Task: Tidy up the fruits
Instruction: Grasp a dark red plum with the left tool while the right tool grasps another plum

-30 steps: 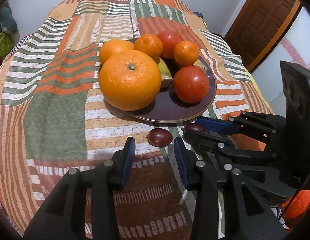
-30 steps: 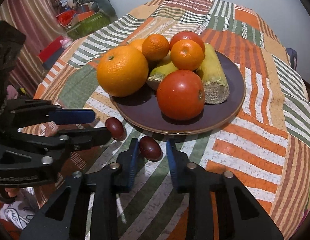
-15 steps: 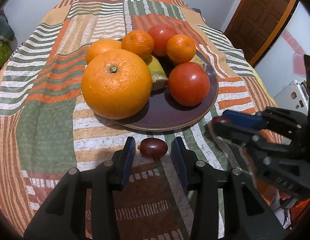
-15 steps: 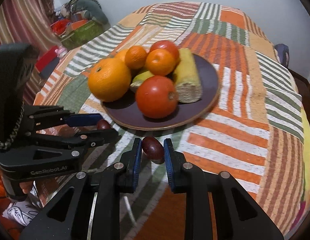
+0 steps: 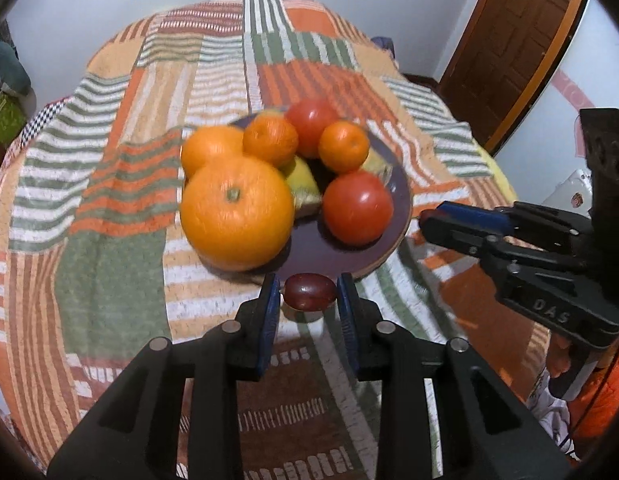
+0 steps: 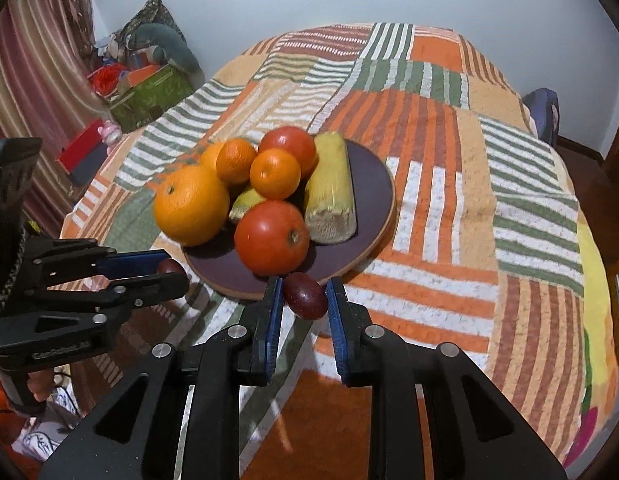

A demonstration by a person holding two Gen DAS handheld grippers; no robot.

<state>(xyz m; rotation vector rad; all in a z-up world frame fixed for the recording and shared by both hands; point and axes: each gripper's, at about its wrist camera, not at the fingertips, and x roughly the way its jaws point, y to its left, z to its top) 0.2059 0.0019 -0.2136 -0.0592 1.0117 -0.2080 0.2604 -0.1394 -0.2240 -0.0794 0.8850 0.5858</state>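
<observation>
A dark purple plate (image 5: 401, 208) (image 6: 377, 184) on the patchwork cloth holds a large orange (image 5: 237, 212), smaller oranges, two tomatoes (image 6: 271, 238) and yellow banana pieces (image 6: 331, 192). My left gripper (image 5: 308, 288) is closing its blue pads on a dark red grape (image 5: 309, 293) just in front of the plate's near rim; both pads touch it. My right gripper (image 6: 303, 285) is shut on a second dark red grape (image 6: 307, 298), held beside the plate's near edge. Each gripper shows at the side of the other's view, the left one (image 6: 165, 268) with its grape at the tips.
The round table's cloth (image 6: 449, 140) drops away at the edges on all sides. A brown door (image 5: 521, 40) stands at the right. A green box of clutter (image 6: 149, 92) and a striped curtain (image 6: 33, 60) stand to the left, and a chair back (image 6: 545, 116) beyond the table.
The left jaws, open around the grape on the cloth before, have come together on it. Both grippers have drawn back and up a little, so the plate looks smaller.
</observation>
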